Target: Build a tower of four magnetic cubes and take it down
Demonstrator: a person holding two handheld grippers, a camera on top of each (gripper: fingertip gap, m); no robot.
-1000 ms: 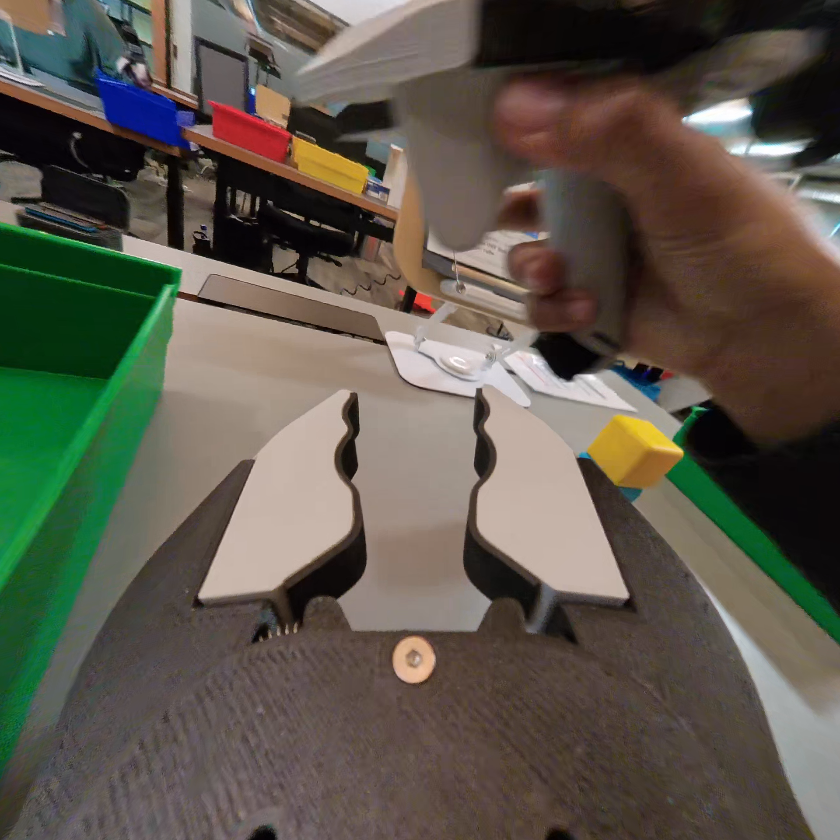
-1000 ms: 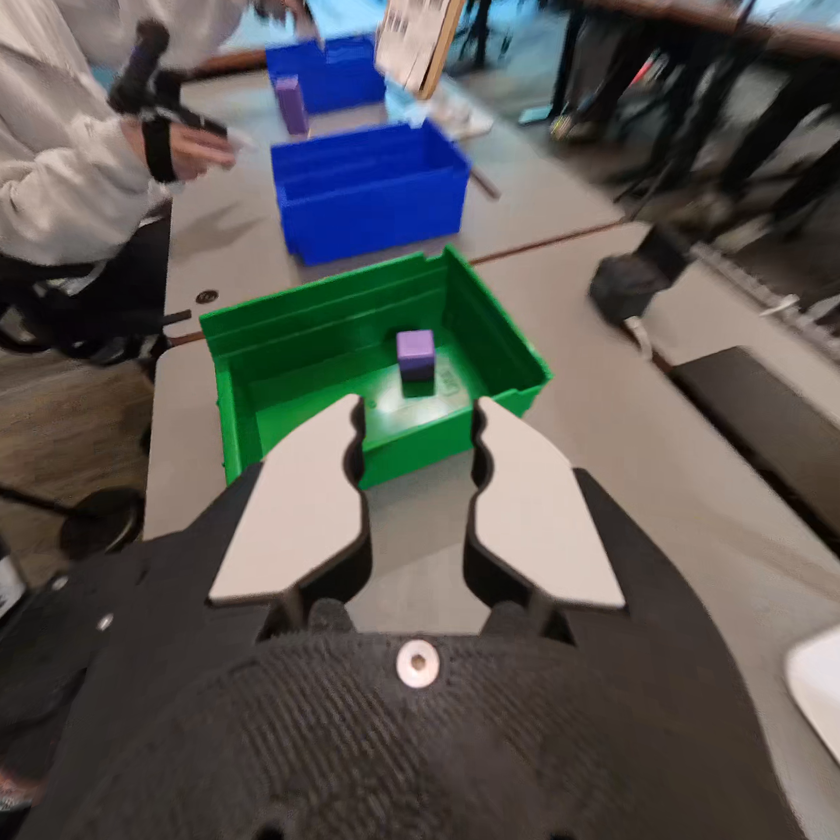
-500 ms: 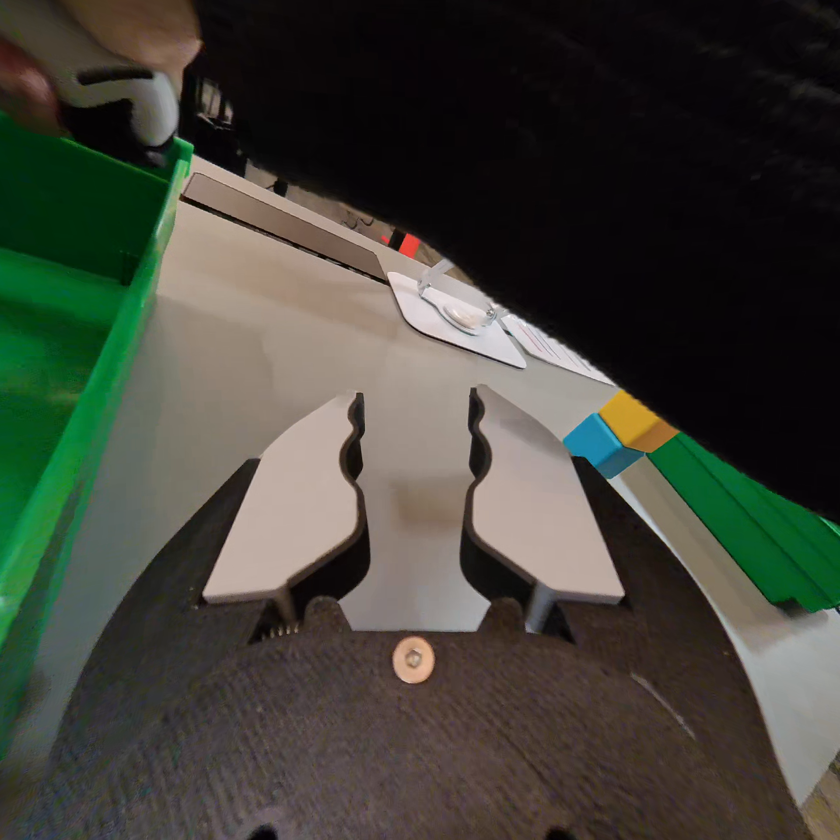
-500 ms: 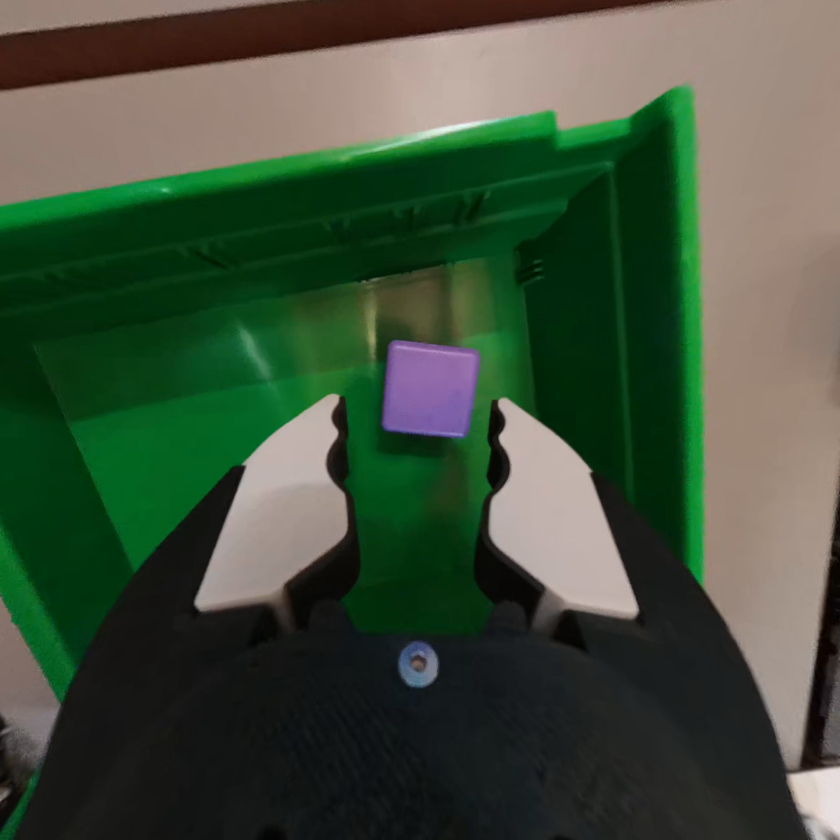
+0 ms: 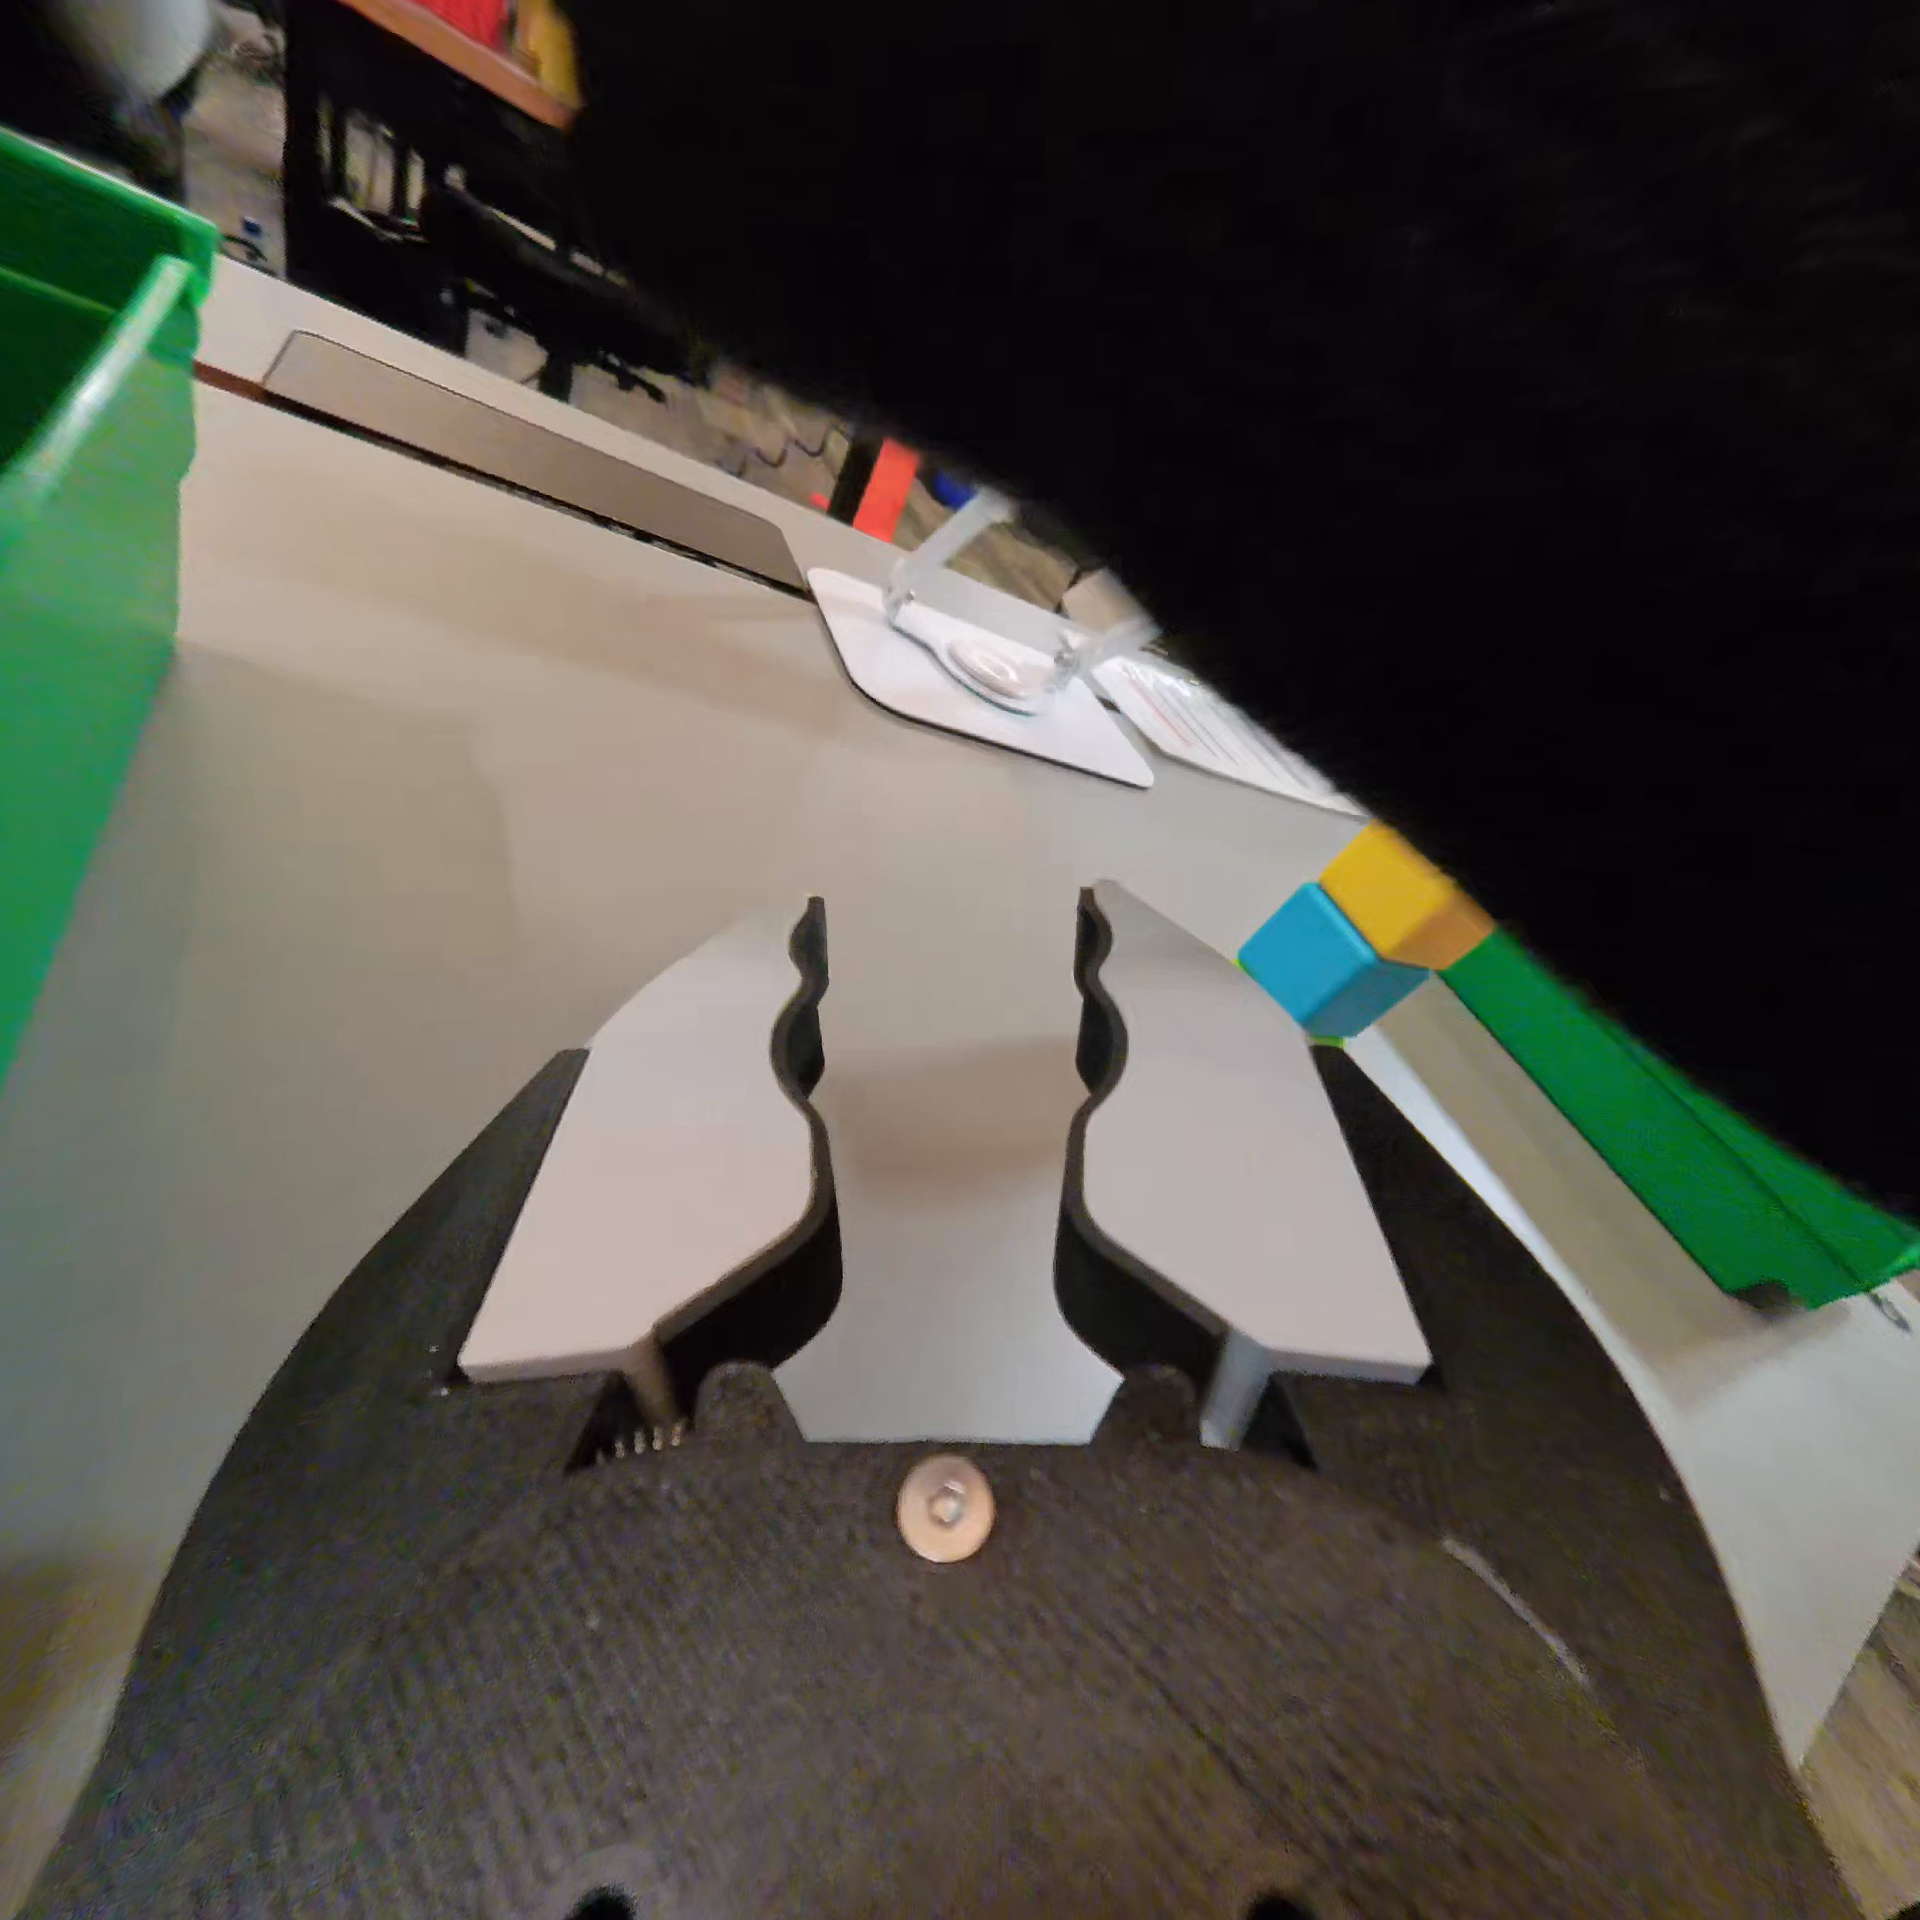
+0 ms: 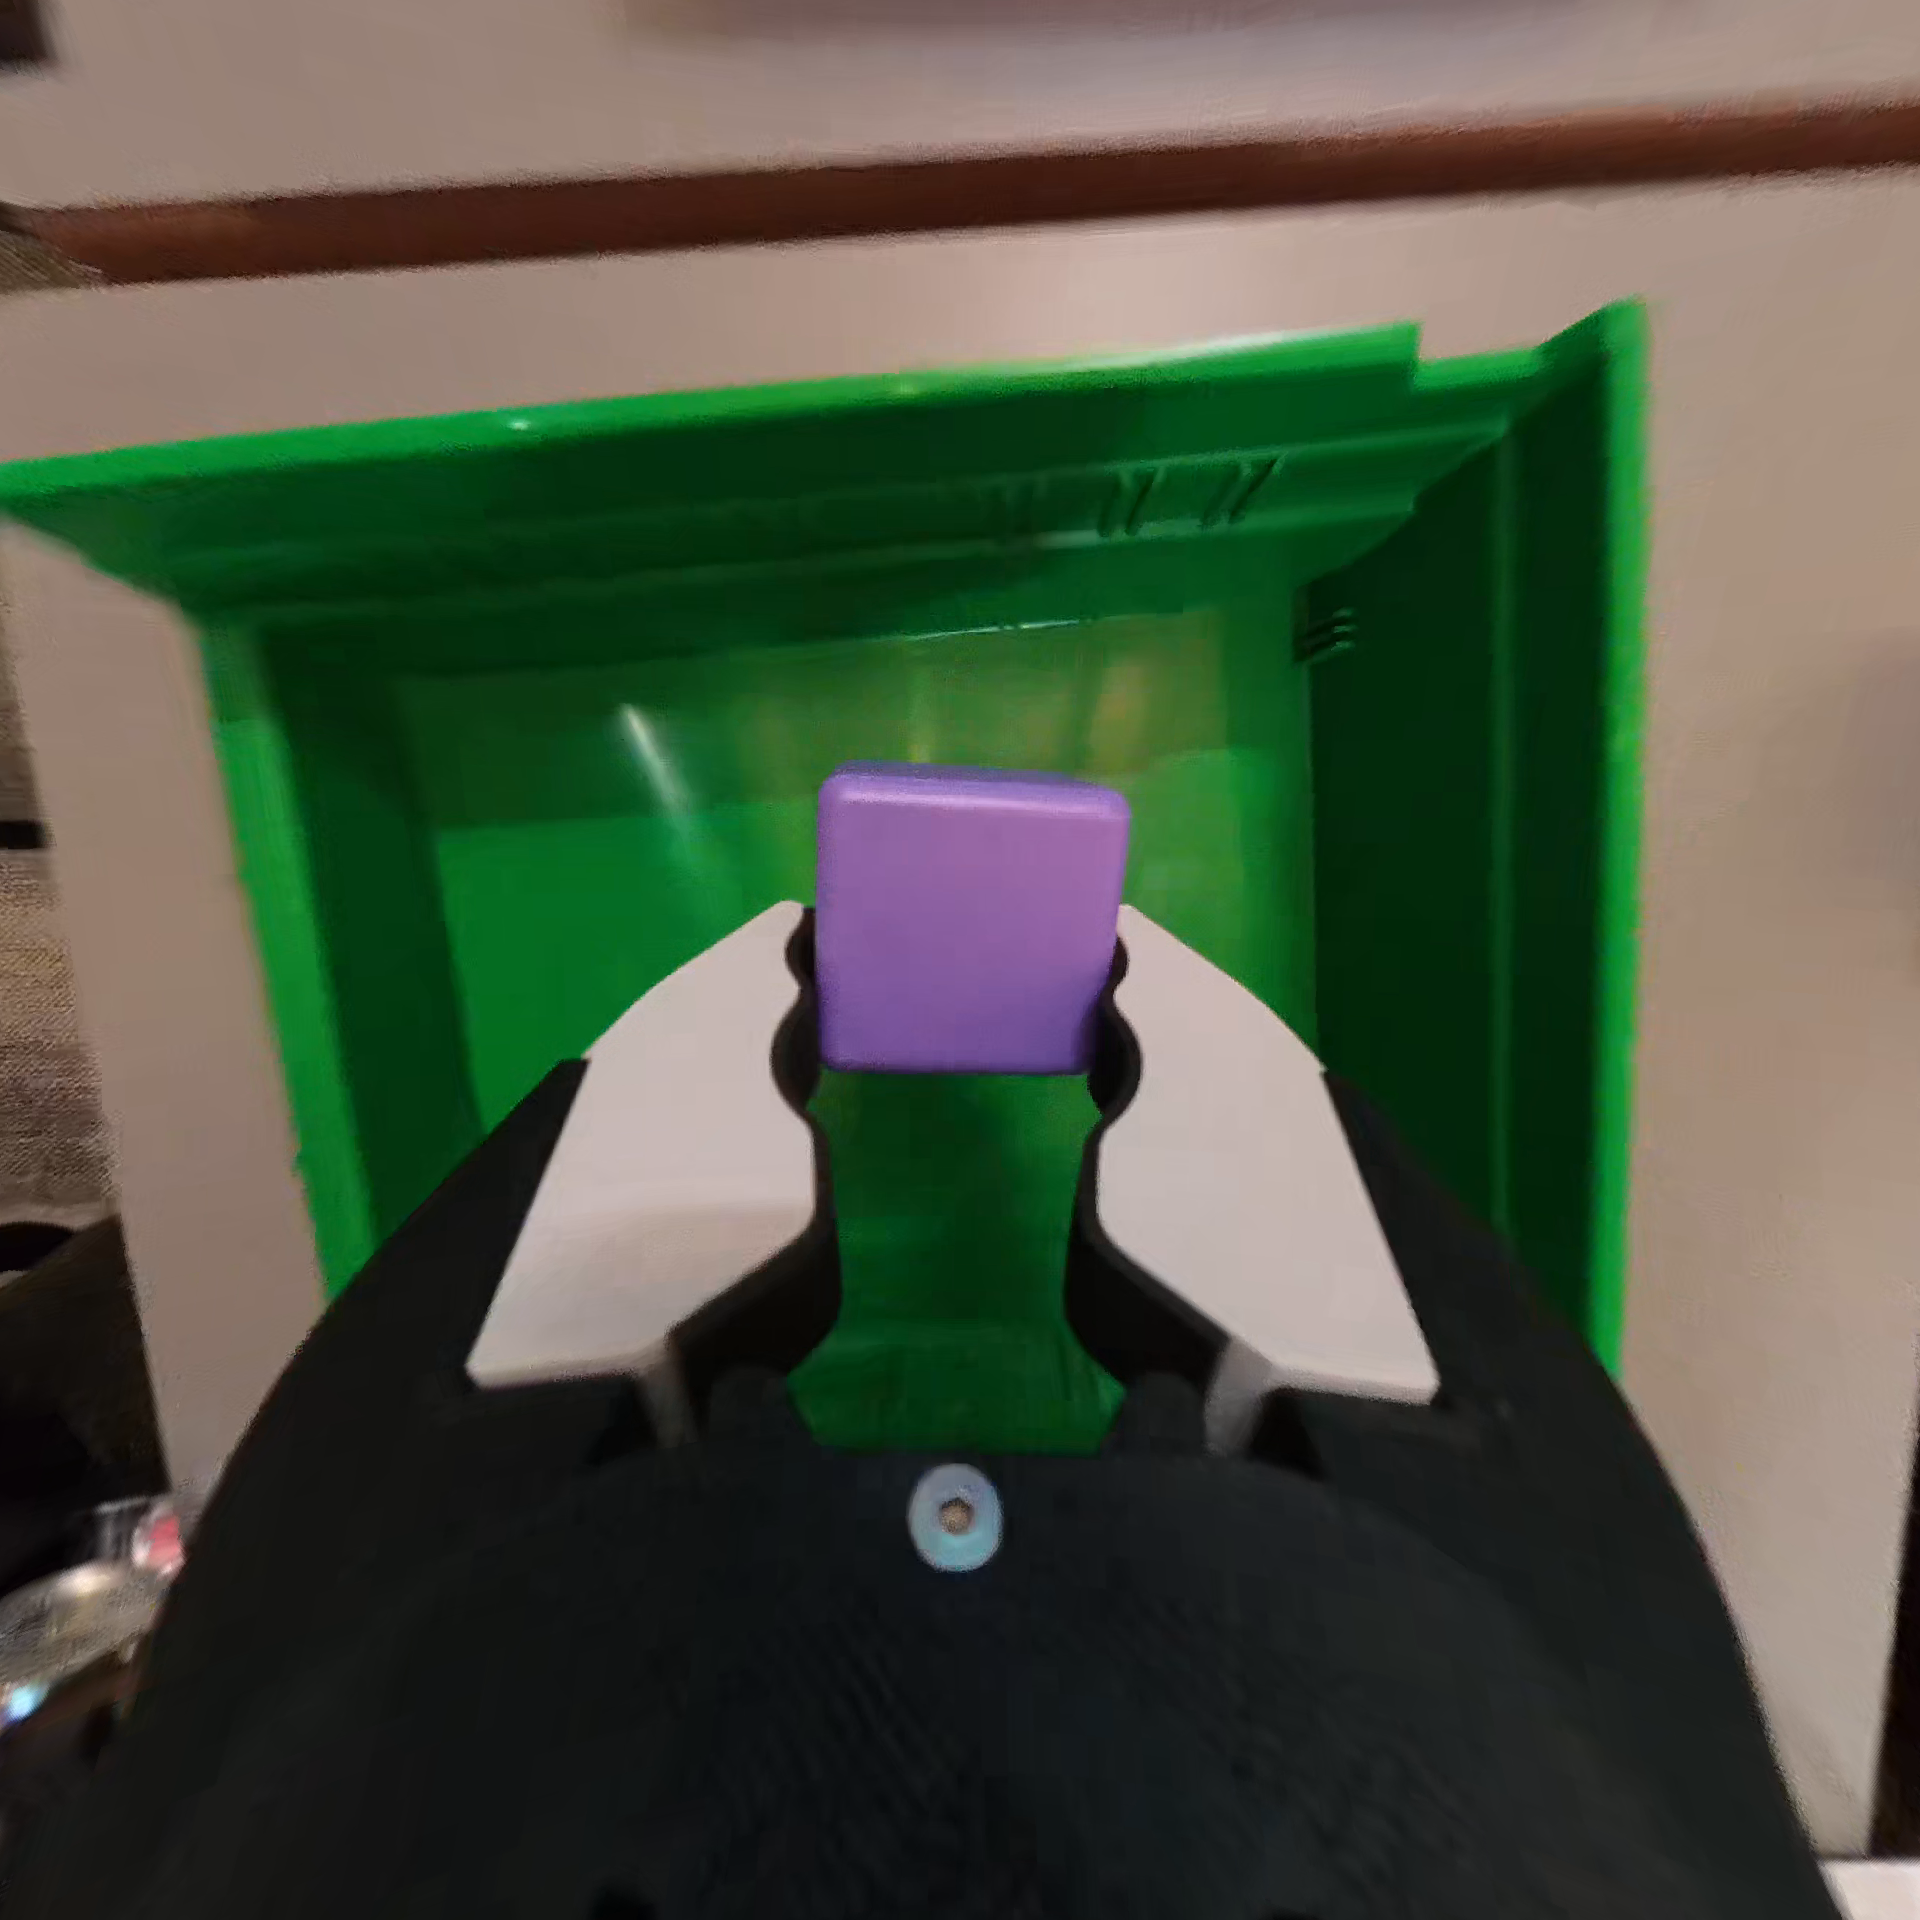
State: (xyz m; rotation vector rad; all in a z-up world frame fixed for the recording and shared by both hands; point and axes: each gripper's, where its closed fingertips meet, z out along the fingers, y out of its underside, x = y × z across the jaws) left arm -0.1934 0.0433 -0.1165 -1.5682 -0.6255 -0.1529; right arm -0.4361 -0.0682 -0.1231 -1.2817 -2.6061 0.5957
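In the right wrist view my right gripper (image 6: 964,925) reaches down into a green bin (image 6: 727,426). Its fingertips press on both sides of a purple cube (image 6: 966,894). In the left wrist view my left gripper (image 5: 951,906) is open and empty, low over the grey table (image 5: 520,831). To its right a yellow cube (image 5: 1387,891) sits joined to a blue cube (image 5: 1314,956), and a sliver of green shows under the blue one. A black sleeve (image 5: 1351,364) hides what lies past them.
A green bin wall (image 5: 83,623) stands at the left of the left wrist view and another green bin's edge (image 5: 1662,1143) at the right. A white pad with a clear stand (image 5: 977,675) and a dark flat panel (image 5: 520,457) lie farther back.
My right gripper swung over the green bin, dropped into it and closed on the purple cube. The black sleeve moved across the left wrist view. My left gripper stayed open and shifted little.
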